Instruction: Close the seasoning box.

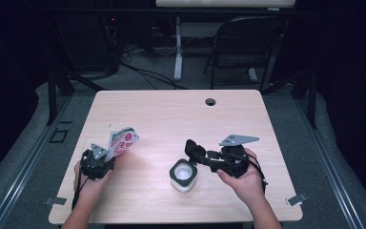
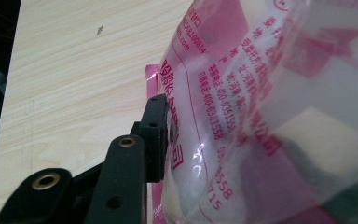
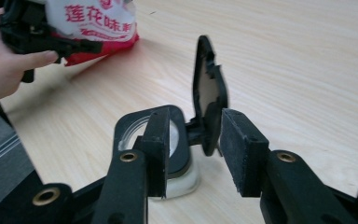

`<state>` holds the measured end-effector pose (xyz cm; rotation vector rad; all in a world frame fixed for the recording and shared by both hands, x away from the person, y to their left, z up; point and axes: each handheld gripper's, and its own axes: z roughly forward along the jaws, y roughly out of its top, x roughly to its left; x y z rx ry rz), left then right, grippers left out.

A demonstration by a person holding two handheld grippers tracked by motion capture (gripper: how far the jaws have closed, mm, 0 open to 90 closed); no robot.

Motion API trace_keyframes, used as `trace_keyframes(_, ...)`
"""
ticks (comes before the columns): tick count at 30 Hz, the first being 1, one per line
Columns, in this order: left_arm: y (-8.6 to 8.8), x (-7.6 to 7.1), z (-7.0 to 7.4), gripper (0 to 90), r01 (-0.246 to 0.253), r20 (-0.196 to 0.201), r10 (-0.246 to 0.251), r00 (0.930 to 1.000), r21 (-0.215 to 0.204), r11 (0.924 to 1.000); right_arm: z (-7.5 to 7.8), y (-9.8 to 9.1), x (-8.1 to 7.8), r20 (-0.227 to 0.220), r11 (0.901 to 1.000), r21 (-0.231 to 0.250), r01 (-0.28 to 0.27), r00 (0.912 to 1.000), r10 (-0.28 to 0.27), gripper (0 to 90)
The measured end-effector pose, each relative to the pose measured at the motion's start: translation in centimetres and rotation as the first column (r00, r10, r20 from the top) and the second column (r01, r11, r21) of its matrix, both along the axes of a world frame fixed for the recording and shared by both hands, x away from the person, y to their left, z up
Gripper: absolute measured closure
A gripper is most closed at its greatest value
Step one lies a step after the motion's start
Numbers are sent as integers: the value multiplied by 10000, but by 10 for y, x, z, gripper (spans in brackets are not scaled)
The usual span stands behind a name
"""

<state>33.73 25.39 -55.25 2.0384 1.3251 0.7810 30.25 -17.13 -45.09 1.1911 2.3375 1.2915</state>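
On the light wooden desk (image 1: 171, 114), near its left edge toward the front, the left tool (image 1: 106, 155) holds a pink-and-white printed plastic bag (image 1: 122, 140) that sticks up and away from the hand; in the left gripper view one black pad (image 2: 157, 135) lies flat against the film of the bag, while the other jaw is hidden behind the plastic, so I cannot tell how firmly it is pinched. Right of centre, near the front edge, stands a small white container (image 1: 183, 177) with a black rim and a hinged black lid (image 3: 209, 100) flipped upright. The right tool (image 1: 195, 153) reaches in from the right; its jaws stand apart on either side of the lid's hinge end, the pads not pressing on it
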Motion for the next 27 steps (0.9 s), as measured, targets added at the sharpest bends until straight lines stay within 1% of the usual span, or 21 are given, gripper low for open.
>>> trace_keyframes(3, -1, -1, 0, 587, 104, -38, -104, 9999, -83, 9999, -1, -4, 2, 13, 9997, 91, 236, 9997, -236, 606)
trace_keyframes(4, -1, -1, 0, 558, 200, -65, -201, 9998, -151, 9997, -2, -5, 3, 6, 9994, 46, 341, 9994, -341, 596)
trace_keyframes(5, -2, -1, 0, 548, 277, -82, -279, 9996, -216, 9994, -3, -5, 4, -3, 9990, 102, 444, 9990, -444, 589)
trace_keyframes(6, -3, -1, 0, 536, 328, -147, -331, 9993, -224, 9992, -4, -5, 5, 34, 9987, 81, 509, 9987, -509, 576)
trace_keyframes(8, -6, -2, 0, 515, 414, -158, -418, 9990, -233, 9989, -7, -4, 6, 77, 9979, 24, 654, 9978, -655, 566)
trace_keyframes(10, -8, -2, 0, 475, 576, -242, -582, 9980, -250, 9980, -10, -2, 8, 39, 9972, 6, 742, 9972, -742, 563)
trace_keyframes(13, -10, -4, 1, 447, 645, -174, -651, 9977, -318, 9974, -13, 0, 11, -59, 9972, -24, 748, 9972, -748, 563)
trace_keyframes(15, -10, -4, 1, 422, 711, -149, -720, 9973, -527, 9961, -15, 1, 12, -130, 9977, -87, 672, 9976, -673, 561)
trace_keyframes(18, -9, -4, 1, 373, 836, -251, -859, 9960, -811, 9932, -18, 2, 14, -172, 9980, -82, 619, 9979, -621, 559)
trace_keyframes(22, -12, -4, 1, 342, 1043, -463, -1084, 9930, -841, 9910, -18, 2, 15, -205, 9983, -65, 575, 9981, -576, 559)
trace_keyframes(25, -15, -6, 2, 323, 1257, -434, -1292, 9907, -760, 9892, -19, 3, 16, -215, 9981, -19, 610, 9979, -611, 559)
trace_keyframes(26, -17, -6, 3, 317, 1321, -395, -1354, 9900, -766, 9883, -19, 3, 16, -215, 9984, -105, 551, 9982, -553, 559)
trace_keyframes(27, -18, -7, 3, 312, 1402, -383, -1431, 9890, -700, 9876, -19, 4, 16, -242, 9985, -72, 534, 9983, -536, 559)
